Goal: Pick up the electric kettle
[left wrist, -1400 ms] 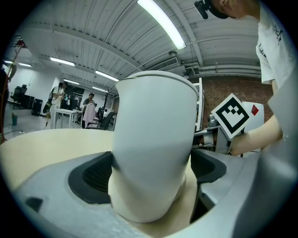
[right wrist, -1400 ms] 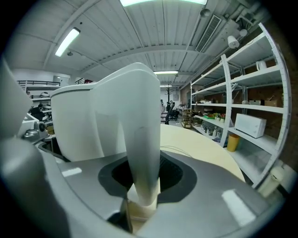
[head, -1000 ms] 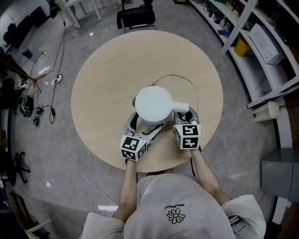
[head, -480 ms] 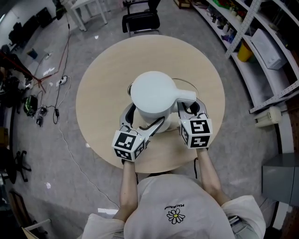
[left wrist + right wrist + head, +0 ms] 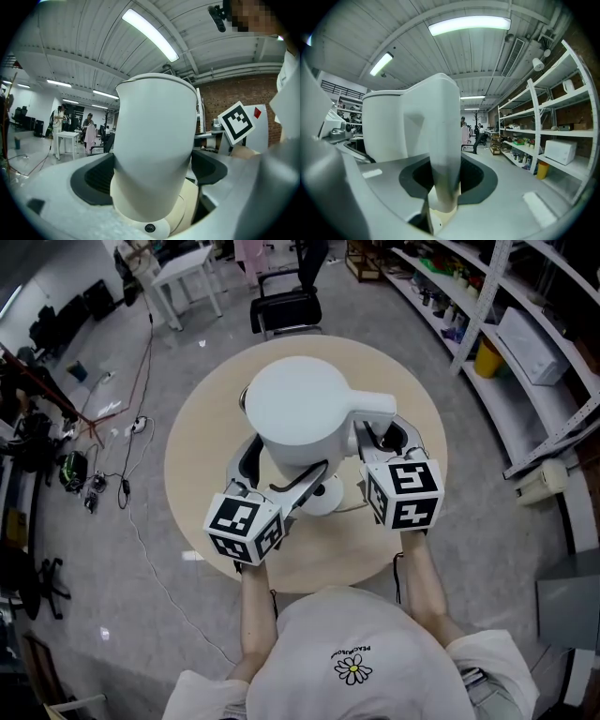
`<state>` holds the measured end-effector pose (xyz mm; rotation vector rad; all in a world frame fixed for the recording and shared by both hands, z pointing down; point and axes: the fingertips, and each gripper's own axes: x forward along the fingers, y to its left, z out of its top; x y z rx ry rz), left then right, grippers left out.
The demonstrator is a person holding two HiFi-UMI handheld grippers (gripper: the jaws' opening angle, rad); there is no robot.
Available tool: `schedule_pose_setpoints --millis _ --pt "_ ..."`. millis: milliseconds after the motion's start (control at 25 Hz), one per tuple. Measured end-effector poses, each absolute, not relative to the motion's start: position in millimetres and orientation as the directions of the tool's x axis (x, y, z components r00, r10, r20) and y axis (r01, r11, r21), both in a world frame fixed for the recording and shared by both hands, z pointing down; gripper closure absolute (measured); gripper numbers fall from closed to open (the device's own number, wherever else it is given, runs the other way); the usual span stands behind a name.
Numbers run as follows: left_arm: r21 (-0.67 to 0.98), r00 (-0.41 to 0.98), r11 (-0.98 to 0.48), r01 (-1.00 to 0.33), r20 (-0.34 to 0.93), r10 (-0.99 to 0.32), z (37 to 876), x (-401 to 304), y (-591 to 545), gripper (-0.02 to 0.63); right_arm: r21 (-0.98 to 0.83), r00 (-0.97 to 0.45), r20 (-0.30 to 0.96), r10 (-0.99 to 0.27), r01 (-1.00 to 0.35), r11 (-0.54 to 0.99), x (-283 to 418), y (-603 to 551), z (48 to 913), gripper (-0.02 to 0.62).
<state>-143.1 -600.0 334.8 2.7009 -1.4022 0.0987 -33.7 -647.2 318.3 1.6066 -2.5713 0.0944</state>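
Note:
The white electric kettle hangs in the air above the round wooden table, held from both sides. My left gripper is shut on the kettle's body, its dark pads pressing on either flank. My right gripper is shut on the kettle's handle, which stands upright between its pads. The kettle's round white base lies on the table below, partly hidden by the kettle, with its cord beside it.
A black chair stands beyond the table's far edge. Metal shelves with boxes and bottles run along the right. A small white table and floor cables are at the left. People stand far off in the room.
Both grippers have risen together with the kettle, which now looks larger and closer to the head camera. The kettle has come off its base, which now shows on the table.

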Motion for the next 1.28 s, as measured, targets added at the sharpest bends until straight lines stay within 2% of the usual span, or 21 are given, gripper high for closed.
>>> schedule_pose_setpoints --millis 1280 --pt "0.031 0.563 -0.563 -0.826 0.109 -0.819 325.8 -133.4 -553.2 0.086 -0.004 -0.456 0.088 -0.886 -0.889 0.457 -24.8 -601.3 308.9 0.495"
